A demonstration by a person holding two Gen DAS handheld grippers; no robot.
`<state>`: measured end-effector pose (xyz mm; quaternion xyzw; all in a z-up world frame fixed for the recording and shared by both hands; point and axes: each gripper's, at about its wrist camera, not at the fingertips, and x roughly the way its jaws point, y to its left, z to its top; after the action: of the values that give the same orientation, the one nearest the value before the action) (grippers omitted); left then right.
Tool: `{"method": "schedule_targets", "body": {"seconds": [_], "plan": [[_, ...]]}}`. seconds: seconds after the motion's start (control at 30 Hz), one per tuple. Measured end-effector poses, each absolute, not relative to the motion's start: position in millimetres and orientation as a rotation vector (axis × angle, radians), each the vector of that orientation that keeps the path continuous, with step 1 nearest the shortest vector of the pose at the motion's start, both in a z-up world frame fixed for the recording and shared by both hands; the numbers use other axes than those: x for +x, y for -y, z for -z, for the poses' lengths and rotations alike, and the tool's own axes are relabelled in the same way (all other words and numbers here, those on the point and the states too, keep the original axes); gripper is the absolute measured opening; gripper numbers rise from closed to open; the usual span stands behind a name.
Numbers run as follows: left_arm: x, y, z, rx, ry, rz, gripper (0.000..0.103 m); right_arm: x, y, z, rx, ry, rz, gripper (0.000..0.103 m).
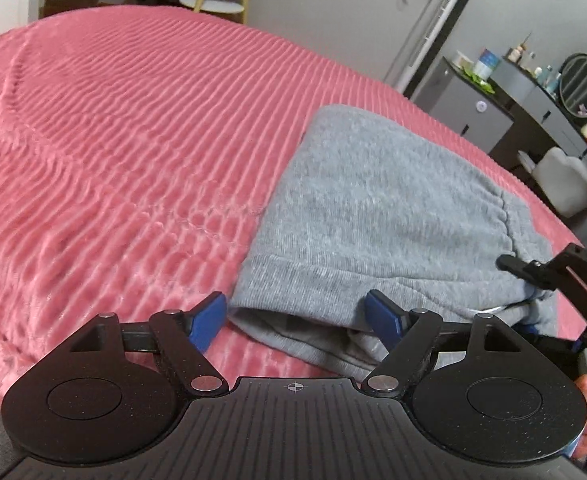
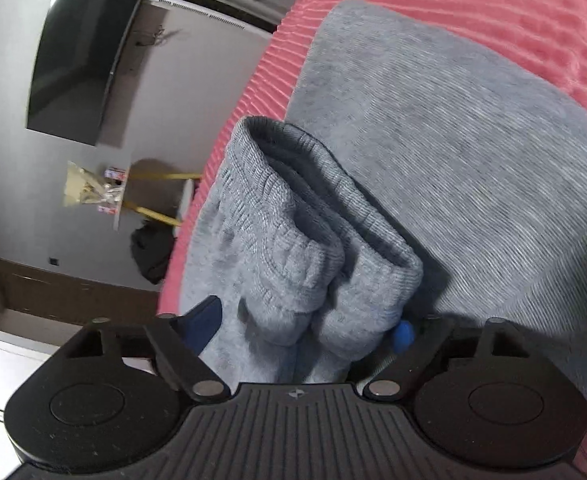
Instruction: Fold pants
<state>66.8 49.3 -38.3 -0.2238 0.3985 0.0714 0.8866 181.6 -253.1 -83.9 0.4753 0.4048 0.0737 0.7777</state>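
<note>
On pink ribbed blanket (image 1: 113, 140), folded grey pants (image 1: 373, 200), left tool (image 1: 297, 320) wide, right tool (image 2: 309, 328) clamping bunched cuffs (image 2: 313, 248)

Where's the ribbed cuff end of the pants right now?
In the right wrist view, the ribbed cuffs sit centre frame, bunched in the right gripper, lifted over the folded grey pants on the pink bedspread.

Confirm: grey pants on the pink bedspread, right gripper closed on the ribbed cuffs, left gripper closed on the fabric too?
Not quite. In the left wrist view the left gripper is open, its fingers astride the edge of the grey pants, not clamped. The right gripper does grip the ribbed cuffs; pink bedspread is correct.
</note>
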Motion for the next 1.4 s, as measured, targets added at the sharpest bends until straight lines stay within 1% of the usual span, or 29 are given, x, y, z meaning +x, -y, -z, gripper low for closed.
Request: {"method": "schedule_targets", "body": {"seconds": [0.07,0.13,0.27,0.33,0.37,0.43,0.47,0.57,0.67,0.73,0.77,0.8,0.83,0.87,0.9,0.97,1.0,1.03,1.07,1.1,1.13,1.17,1.2,1.23,1.3,1.4], "plan": [[58,-52,35,-0.503,-0.819,-0.171,0.081,178,250,68,1.003,-0.847,-0.159,0.043],[58,-50,38,-0.499,-0.853,-0.139,0.081,171,248,47,0.991,-0.776,-0.203,0.043],[76,-30,51,-0.329,-0.952,-0.175,0.080,162,247,13,0.970,-0.672,-0.251,0.042],[83,-34,57,-0.341,-0.964,-0.226,0.065,157,250,0,0.962,-0.636,-0.268,0.042],[83,-40,58,-0.397,-0.958,-0.225,0.062,153,253,-5,0.953,-0.620,-0.275,0.042],[78,-52,58,-0.521,-0.924,-0.186,0.039,144,261,-11,0.928,-0.590,-0.272,0.042],[75,-54,56,-0.540,-0.910,-0.168,0.036,140,267,-12,0.912,-0.575,-0.264,0.042],[70,-45,50,-0.469,-0.876,-0.148,0.036,131,284,-3,0.867,-0.564,-0.210,0.043],[72,-33,51,-0.393,-0.918,-0.134,0.042,134,302,27,0.868,-0.643,-0.111,0.044],[73,-33,52,-0.396,-0.935,-0.129,0.048,138,311,54,0.886,-0.747,-0.042,0.050],[73,-36,54,-0.405,-0.937,-0.136,0.050,139,314,65,0.908,-0.795,-0.017,0.056],[73,-38,54,-0.419,-0.939,-0.141,0.053,138,317,77,0.950,-0.816,-0.013,0.059],[72,-40,55,-0.436,-0.943,-0.144,0.053,135,320,85,0.998,-0.804,-0.027,0.061],[72,-42,56,-0.450,-0.948,-0.144,0.053,134,322,88,1.032,-0.785,-0.036,0.067],[71,-41,56,-0.453,-0.951,-0.147,0.054,134,324,89,1.072,-0.769,-0.051,0.076],[75,-39,58,-0.438,-0.955,-0.149,0.054,136,327,91,1.133,-0.746,-0.082,0.085],[77,-36,59,-0.427,-0.957,-0.149,0.054,139,326,93,1.148,-0.744,-0.084,0.085],[78,-35,60,-0.419,-0.960,-0.150,0.054,143,326,93,1.146,-0.749,-0.077,0.085],[80,-35,60,-0.412,-0.963,-0.150,0.054,144,323,93,1.124,-0.752,-0.068,0.075],[80,-34,60,-0.410,-0.962,-0.150,0.054,144,318,89,1.087,-0.763,-0.054,0.050],[81,-35,60,-0.413,-0.963,-0.149,0.054,146,316,88,1.054,-0.776,-0.050,0.047],[81,-36,61,-0.417,-0.963,-0.143,0.053,145,314,88,1.044,-0.779,-0.050,0.046],[81,-36,60,-0.420,-0.959,-0.134,0.046,141,315,83,1.049,-0.764,-0.063,0.044],[80,-37,58,-0.426,-0.946,-0.123,0.037,140,315,77,1.057,-0.748,-0.077,0.044],[75,-37,53,-0.424,-0.903,-0.117,0.028,136,317,64,1.071,-0.715,-0.105,0.042],[69,-35,45,-0.406,-0.852,-0.104,0.027,129,321,43,1.051,-0.663,-0.148,0.042]]}}
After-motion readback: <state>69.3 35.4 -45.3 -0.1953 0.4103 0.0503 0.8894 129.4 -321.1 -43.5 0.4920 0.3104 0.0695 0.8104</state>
